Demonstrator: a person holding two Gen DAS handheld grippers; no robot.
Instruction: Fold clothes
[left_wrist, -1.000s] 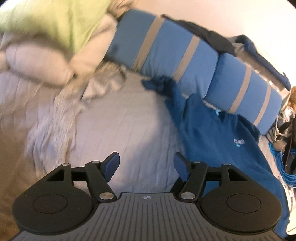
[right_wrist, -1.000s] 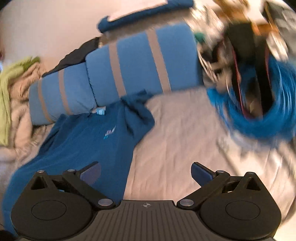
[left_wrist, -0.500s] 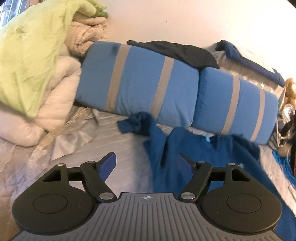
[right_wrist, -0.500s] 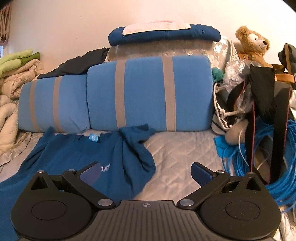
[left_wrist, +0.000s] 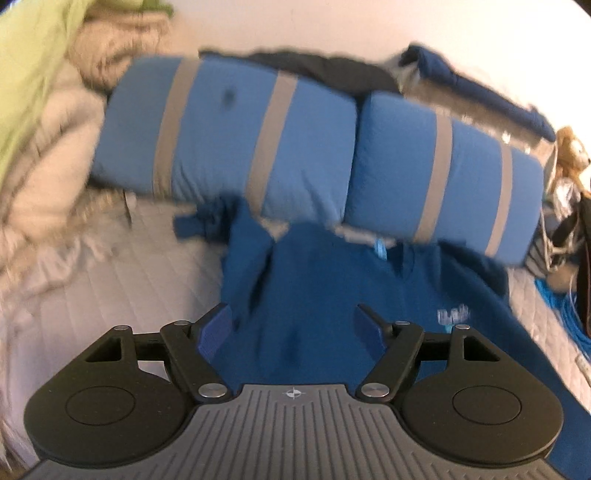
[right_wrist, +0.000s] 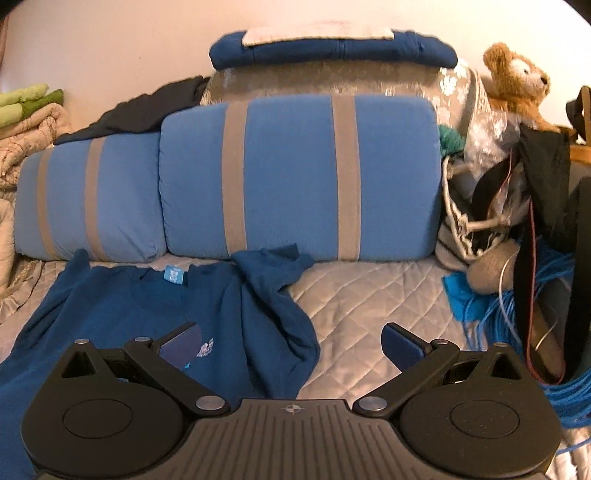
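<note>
A: How far along is the folding?

B: Barely begun, by the look of it. The blue shirt (right_wrist: 110, 314) lies spread front-up on the quilted bed cover (right_wrist: 369, 306), its collar tag near the striped blue pillows (right_wrist: 295, 177). One sleeve (right_wrist: 273, 280) is bunched and turned in over the body, the other (left_wrist: 207, 225) is crumpled toward the pillows. No clean fold shows.

A: And the grippers?

B: The left gripper (left_wrist: 293, 326) hovers over the shirt's body, jaws well apart, nothing between them. The right gripper (right_wrist: 291, 345) stands wide too, empty, above the shirt's edge and the bare cover.

A: What remains?

B: Probably everything: smoothing the sleeves, folding them in, then doubling the body.
</note>
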